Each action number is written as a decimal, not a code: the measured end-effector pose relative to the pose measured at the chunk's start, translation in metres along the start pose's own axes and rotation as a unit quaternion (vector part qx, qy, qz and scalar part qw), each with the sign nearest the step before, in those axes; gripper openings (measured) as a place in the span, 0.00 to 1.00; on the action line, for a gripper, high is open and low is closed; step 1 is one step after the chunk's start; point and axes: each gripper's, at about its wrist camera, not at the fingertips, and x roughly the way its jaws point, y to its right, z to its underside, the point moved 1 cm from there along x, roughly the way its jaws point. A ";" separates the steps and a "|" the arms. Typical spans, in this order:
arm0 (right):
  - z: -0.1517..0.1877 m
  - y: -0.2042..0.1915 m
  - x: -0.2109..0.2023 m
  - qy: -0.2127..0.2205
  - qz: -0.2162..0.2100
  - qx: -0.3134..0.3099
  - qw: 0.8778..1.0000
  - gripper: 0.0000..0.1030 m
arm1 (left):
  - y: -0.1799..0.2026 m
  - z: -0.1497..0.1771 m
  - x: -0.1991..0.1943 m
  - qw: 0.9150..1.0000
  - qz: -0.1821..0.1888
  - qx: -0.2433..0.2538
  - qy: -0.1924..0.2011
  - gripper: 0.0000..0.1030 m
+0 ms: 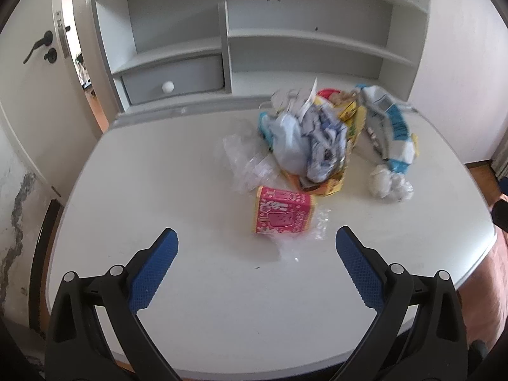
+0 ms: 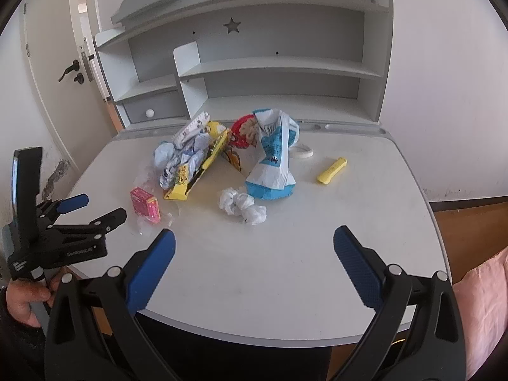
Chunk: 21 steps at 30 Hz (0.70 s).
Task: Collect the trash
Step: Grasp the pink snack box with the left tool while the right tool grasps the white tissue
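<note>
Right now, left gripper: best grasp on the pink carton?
The pink carton lies on its side, directly ahead of the open left gripper. Probably come straight in from the near edge and close across its two short side faces, mid-body. Clear plastic wrap lies against its near right corner, so keep the fingers clear of it.
</note>
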 end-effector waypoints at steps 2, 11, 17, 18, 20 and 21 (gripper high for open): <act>0.001 0.001 0.005 -0.007 -0.002 -0.001 1.000 0.94 | 0.003 -0.001 0.009 1.000 0.004 0.005 -0.008 0.94; 0.005 0.009 0.026 -0.028 0.002 -0.002 1.000 0.94 | 0.010 -0.011 0.043 0.999 -0.004 0.026 -0.020 0.92; 0.008 0.009 0.042 -0.040 0.015 -0.006 0.999 0.94 | 0.007 -0.011 0.052 0.999 0.014 0.024 -0.030 0.49; 0.008 0.009 0.045 -0.042 0.015 -0.007 0.999 0.94 | 0.004 -0.010 0.048 0.999 0.019 0.019 -0.025 0.49; 0.008 0.007 0.050 -0.044 0.013 -0.010 0.999 0.94 | -0.002 -0.010 0.037 0.999 0.039 0.014 -0.018 0.49; 0.008 0.006 0.053 -0.046 0.011 -0.009 0.999 0.94 | -0.005 -0.010 0.031 0.999 0.046 0.011 -0.016 0.49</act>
